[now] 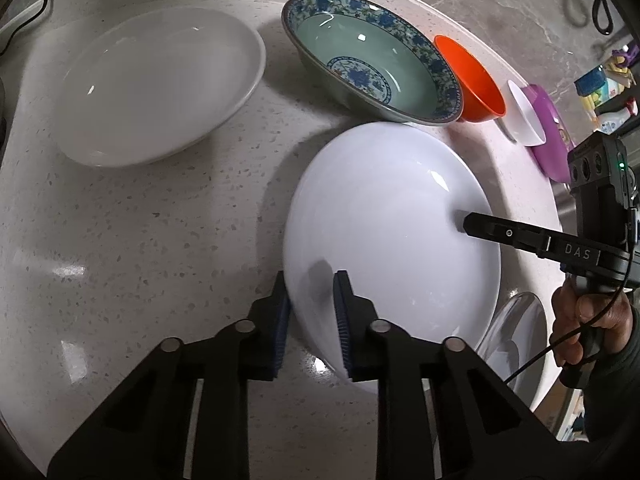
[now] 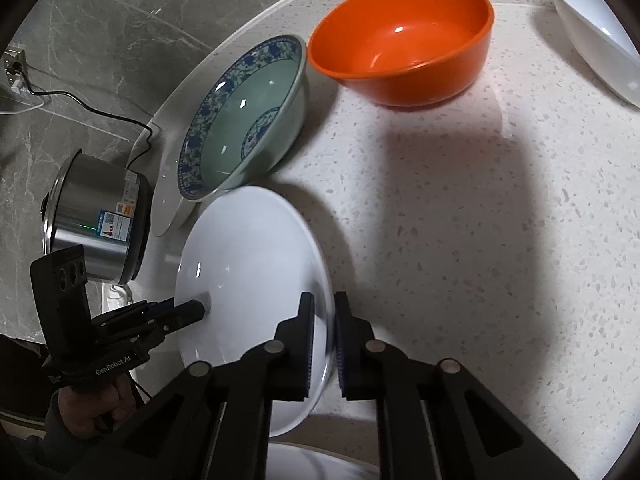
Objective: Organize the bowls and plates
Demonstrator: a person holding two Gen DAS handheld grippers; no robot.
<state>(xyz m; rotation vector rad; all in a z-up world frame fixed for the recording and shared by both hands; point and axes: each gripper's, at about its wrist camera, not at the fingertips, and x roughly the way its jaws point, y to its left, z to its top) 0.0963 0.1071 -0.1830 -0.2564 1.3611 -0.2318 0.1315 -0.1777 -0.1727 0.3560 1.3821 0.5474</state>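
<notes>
A white plate (image 1: 384, 216) is held tilted above the speckled table (image 1: 160, 220), gripped on two sides. My left gripper (image 1: 312, 312) is shut on its near rim, and shows in the right wrist view (image 2: 196, 310). My right gripper (image 2: 323, 340) is shut on the opposite rim of the plate (image 2: 248, 264), and shows in the left wrist view (image 1: 466, 222). A green bowl with blue floral rim (image 1: 368, 60) (image 2: 240, 120), an orange bowl (image 1: 472, 80) (image 2: 404, 40) and a large white plate (image 1: 156, 84) sit on the table.
A small white bowl (image 1: 526, 116) (image 2: 596, 28) and a purple plate (image 1: 554, 132) lie at the table's right edge. Another white plate (image 1: 516, 336) sits under the held one. A steel pot (image 2: 96, 216) stands on the floor beyond the edge.
</notes>
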